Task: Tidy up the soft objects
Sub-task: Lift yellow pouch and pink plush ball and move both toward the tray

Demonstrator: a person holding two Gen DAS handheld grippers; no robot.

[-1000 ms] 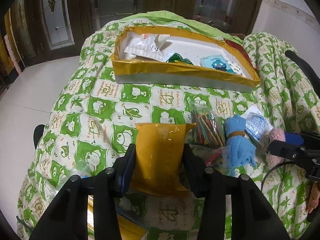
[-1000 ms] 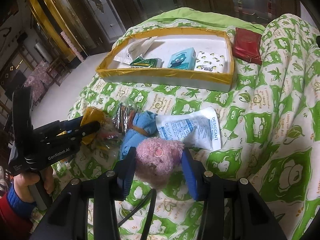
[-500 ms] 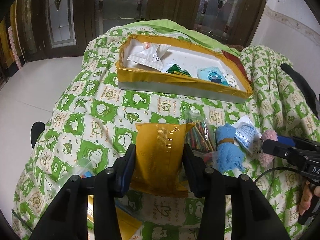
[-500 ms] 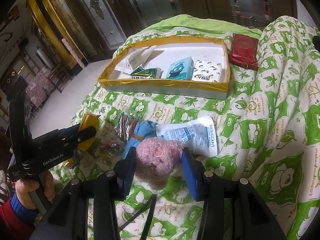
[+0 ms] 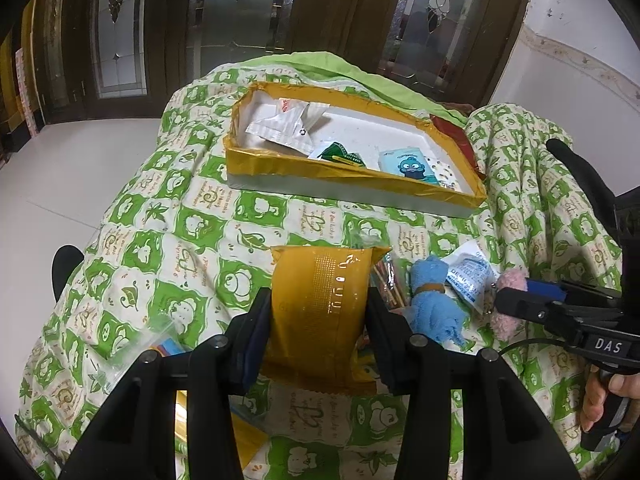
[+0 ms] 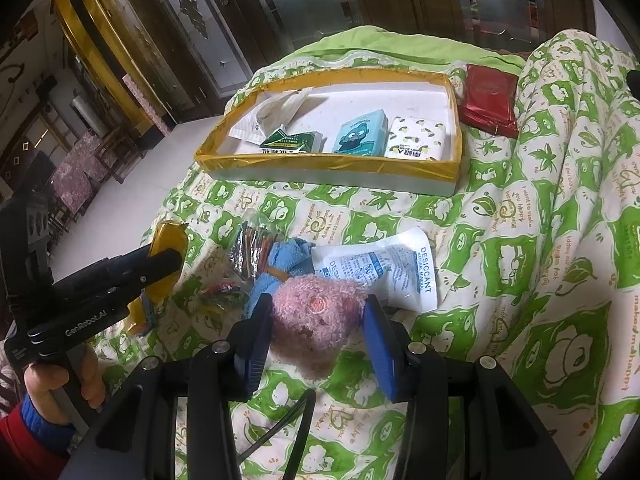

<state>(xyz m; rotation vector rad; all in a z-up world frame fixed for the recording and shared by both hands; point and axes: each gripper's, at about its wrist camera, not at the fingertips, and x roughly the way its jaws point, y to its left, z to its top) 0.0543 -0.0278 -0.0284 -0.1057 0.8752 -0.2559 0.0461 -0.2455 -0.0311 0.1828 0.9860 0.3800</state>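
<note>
My left gripper [image 5: 318, 320] is shut on a yellow foil packet [image 5: 320, 304] and holds it above the green patterned quilt [image 5: 160, 240]. My right gripper [image 6: 316, 320] is shut on a pink plush toy [image 6: 316, 316], lifted a little off the quilt. A yellow-rimmed white tray [image 6: 332, 168] stands farther back on the bed; it shows in the left wrist view too [image 5: 304, 168]. It holds several small packets. The left gripper with the yellow packet [image 6: 168, 240] shows at the left of the right wrist view.
On the quilt lie a blue cloth toy [image 5: 432, 304], a white desiccant bag [image 6: 380, 268], a clear bag of coloured sticks [image 6: 252, 252] and a red packet [image 6: 488, 100] right of the tray. Dark wooden glass doors [image 5: 240, 20] stand behind the bed.
Both grippers have risen a little with their loads, so the bed and tray look farther away. Both grips are unchanged.
</note>
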